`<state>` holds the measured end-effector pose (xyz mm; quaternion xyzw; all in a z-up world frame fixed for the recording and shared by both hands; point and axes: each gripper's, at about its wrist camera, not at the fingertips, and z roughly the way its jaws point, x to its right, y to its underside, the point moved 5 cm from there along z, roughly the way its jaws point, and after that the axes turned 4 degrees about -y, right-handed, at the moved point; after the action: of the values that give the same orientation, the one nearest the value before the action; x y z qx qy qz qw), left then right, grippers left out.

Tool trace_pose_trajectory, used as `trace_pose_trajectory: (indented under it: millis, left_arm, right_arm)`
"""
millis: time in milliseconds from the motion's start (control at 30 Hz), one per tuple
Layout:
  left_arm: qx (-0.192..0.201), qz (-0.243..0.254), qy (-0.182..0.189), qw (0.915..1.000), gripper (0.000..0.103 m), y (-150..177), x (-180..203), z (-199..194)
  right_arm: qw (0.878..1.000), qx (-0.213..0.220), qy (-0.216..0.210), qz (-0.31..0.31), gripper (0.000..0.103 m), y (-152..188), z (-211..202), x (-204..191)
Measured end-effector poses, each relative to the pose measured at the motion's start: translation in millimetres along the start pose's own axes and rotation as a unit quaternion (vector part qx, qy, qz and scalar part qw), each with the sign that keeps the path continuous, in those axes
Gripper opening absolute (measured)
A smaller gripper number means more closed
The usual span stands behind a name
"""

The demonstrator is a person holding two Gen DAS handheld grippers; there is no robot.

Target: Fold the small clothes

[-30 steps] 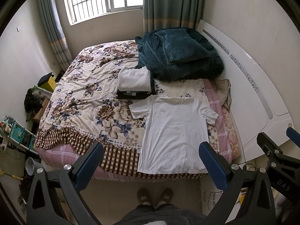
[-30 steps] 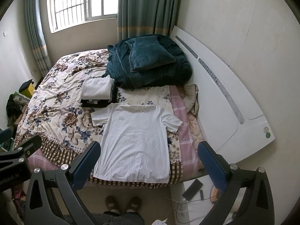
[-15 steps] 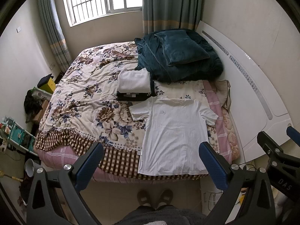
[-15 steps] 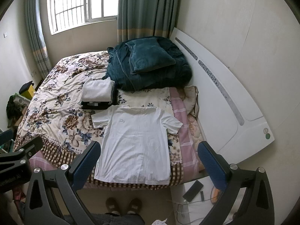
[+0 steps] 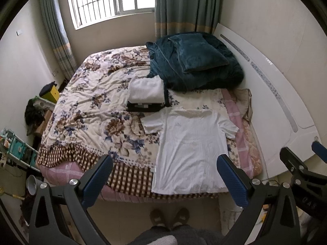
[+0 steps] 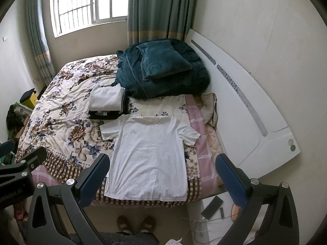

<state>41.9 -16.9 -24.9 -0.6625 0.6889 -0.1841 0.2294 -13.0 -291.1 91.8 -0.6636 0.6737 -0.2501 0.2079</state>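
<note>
A white t-shirt [image 5: 190, 149] lies spread flat, front up, at the near right part of the bed; it also shows in the right wrist view [image 6: 149, 155]. A stack of folded clothes [image 5: 146, 94], white on top and dark below, sits just beyond its left sleeve, also in the right wrist view [image 6: 107, 102]. My left gripper [image 5: 163, 179] is open and empty, held high above the bed's near edge. My right gripper [image 6: 161, 177] is open and empty, also held above the shirt's hem. Neither touches the cloth.
The bed carries a floral quilt [image 5: 98, 110]. A teal blanket and pillow pile [image 5: 194, 61] lies at the far right by the white headboard [image 5: 276, 106]. A phone [image 6: 211, 207] lies on a low stand at the right. Clutter lines the left wall [image 5: 30, 118].
Both grippers have drawn back and up a little from the bed, so the shirt sits slightly lower in view. The shirt and stack have not moved.
</note>
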Motion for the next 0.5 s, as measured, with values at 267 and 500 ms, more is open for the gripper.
trace_pose_trajectory:
  millis: [267, 500]
  left_arm:
    - [-0.001, 0.023, -0.035, 0.9991, 0.103, -33, 24, 73]
    - [-0.034, 0.046, -0.031, 0.9979, 0.103, -45, 34, 184]
  right_arm:
    - [0.998, -0.032, 0.024, 0.044, 0.103, -8, 65, 1]
    - [0.991, -0.053, 0.075, 0.097, 0.103, 0, 182, 37]
